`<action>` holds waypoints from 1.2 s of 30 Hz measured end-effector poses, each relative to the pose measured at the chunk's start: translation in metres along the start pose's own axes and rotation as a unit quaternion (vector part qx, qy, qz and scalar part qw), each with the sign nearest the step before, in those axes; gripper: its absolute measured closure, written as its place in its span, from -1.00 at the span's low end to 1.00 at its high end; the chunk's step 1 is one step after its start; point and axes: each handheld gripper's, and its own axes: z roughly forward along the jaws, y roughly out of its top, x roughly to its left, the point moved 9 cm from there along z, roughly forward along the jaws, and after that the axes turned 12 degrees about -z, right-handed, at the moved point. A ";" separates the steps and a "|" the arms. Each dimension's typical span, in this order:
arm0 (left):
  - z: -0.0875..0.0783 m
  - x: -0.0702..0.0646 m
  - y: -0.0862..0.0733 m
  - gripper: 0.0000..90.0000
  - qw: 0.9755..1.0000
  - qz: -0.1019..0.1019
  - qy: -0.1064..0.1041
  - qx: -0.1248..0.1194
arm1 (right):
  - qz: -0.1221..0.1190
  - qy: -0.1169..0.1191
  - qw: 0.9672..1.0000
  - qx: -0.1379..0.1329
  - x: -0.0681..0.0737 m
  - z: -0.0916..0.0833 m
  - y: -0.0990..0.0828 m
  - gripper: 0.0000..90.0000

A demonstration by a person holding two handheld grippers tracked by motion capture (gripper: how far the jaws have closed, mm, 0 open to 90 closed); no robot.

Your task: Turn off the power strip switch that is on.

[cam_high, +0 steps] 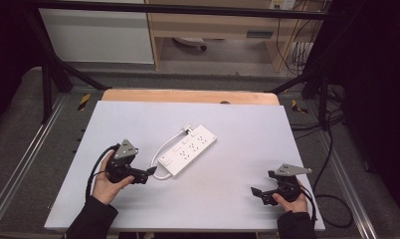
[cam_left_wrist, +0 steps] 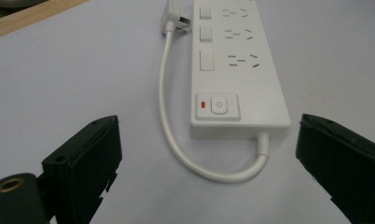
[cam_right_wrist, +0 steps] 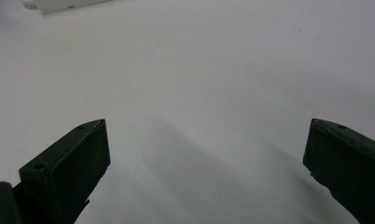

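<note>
High view: a white, glossy plastic, oblong power strip (cam_high: 188,149) lies just ahead of the left gripper (cam_high: 149,172) on the smooth pale desk (cam_high: 238,199); the right gripper (cam_high: 256,191) sits well apart.

Left gripper view: matte black jaws spread wide, the strip's round white cord (cam_left_wrist: 176,149) looping between them.

Right gripper view: jaws wide, bare desk ahead, the strip's corner far ahead of the left jaw.

power strip (cam_left_wrist: 241,70) | switch button (cam_left_wrist: 218,104): power symbol | no readable text

A lab-like test bay: a white counter (cam_high: 138,199) inside a black metal frame (cam_high: 178,9), cables (cam_high: 300,50) trailing behind, plain wooden shelving (cam_high: 213,25) beyond.
</note>
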 end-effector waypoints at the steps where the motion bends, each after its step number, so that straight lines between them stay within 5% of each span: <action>1: 0.000 0.000 0.000 -0.85 1.000 0.000 0.000 0.000 | 0.000 0.000 1.000 0.000 0.000 0.000 0.000 -0.98; 36: 0.030 -0.014 0.023 -0.77 1.000 0.003 -0.001 0.002 | -0.002 0.001 1.000 0.001 0.000 0.000 0.000 -0.98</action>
